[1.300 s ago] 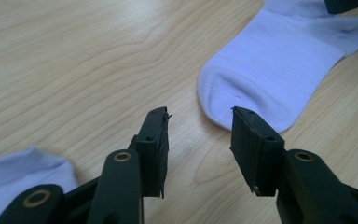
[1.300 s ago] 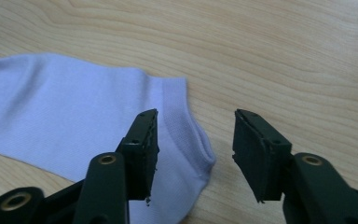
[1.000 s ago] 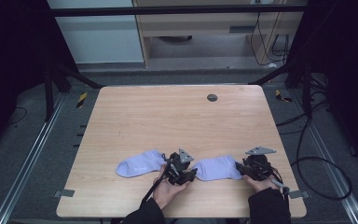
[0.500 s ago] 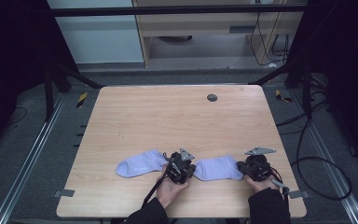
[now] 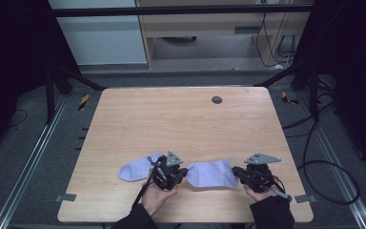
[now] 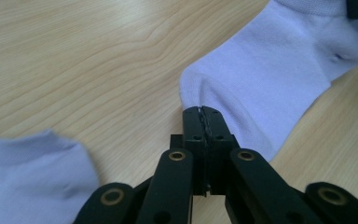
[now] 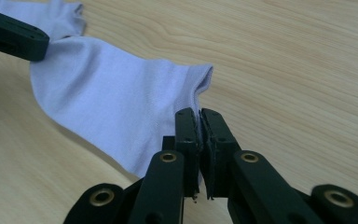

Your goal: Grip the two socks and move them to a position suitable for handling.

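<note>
Left gripper (image 5: 183, 172): jaws had just been closing and stood fully clamped on one end of the right sock (image 5: 212, 174); in the left gripper view the pads (image 6: 204, 122) met on the fabric edge.
Right gripper (image 5: 237, 171): jaws had likewise just been closing and were pinched on the opposite end, at the ribbed cuff (image 7: 200, 79).
Right sock, position: near the front edge of the table (image 5: 181, 119), stretched between the two grippers. Compared with a second before, it read slightly raised and pulled taut rather than lying slack.
Left sock (image 5: 136, 168): flat on the wood, just beside the left gripper, untouched.
Change: both grips went from part-open to closed, and both hands rose a little.
Meaning for the work: the pick-up was judged complete; the sock was secured at both ends and ready to be lifted, probably for placing on or pairing with the left sock.
Risk: grips sat at thin fabric edges, so a slip was possible.
</note>
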A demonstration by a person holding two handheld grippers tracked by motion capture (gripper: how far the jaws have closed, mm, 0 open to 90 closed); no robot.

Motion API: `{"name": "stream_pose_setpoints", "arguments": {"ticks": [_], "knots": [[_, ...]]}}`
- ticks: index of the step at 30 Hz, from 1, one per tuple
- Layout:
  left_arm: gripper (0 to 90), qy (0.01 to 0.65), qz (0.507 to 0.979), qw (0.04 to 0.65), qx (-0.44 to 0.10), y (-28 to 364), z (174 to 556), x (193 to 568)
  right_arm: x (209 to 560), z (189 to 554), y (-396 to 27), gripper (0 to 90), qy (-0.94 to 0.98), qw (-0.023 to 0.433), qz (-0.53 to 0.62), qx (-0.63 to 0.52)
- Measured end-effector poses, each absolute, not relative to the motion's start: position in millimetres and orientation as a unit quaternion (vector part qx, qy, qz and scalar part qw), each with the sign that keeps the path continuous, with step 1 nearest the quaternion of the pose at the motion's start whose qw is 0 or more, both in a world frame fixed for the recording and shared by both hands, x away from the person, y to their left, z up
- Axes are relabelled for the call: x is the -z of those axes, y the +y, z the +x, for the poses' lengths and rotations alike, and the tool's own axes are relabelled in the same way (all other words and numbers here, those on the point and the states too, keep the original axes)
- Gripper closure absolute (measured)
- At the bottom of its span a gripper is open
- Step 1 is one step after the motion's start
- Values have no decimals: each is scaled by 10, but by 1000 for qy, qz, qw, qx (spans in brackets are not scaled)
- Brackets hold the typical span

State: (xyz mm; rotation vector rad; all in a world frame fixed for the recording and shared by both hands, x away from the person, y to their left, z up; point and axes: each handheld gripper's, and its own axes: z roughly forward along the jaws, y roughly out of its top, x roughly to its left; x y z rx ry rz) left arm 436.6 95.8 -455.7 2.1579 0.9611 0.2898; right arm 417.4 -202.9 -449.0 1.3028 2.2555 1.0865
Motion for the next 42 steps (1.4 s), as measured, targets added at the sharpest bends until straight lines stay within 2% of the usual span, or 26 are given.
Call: {"name": "stream_pose_setpoints", "arguments": {"ticks": [11, 30, 32, 34, 35, 42], "knots": [[889, 387, 845, 353, -113, 1379, 4198, 4631, 4576, 4104, -1652, 863, 806, 128, 429, -387], [866, 403, 848, 327, -105, 1496, 4190, 4855, 4797, 4090, -1446, 846, 825, 99, 431, -353], [806, 407, 846, 329, -106, 1503, 4194, 4859, 4814, 4096, -1457, 820, 826, 102, 432, -348], [784, 406, 844, 334, -111, 1515, 4187, 4841, 4820, 4096, -1460, 792, 822, 102, 441, -345], [737, 406, 842, 337, -114, 1523, 4184, 4827, 4822, 4100, -1469, 768, 822, 107, 441, -345], [615, 424, 820, 359, -141, 1693, 4225, 4704, 4791, 4129, -1505, 648, 808, 126, 452, -357]]}}
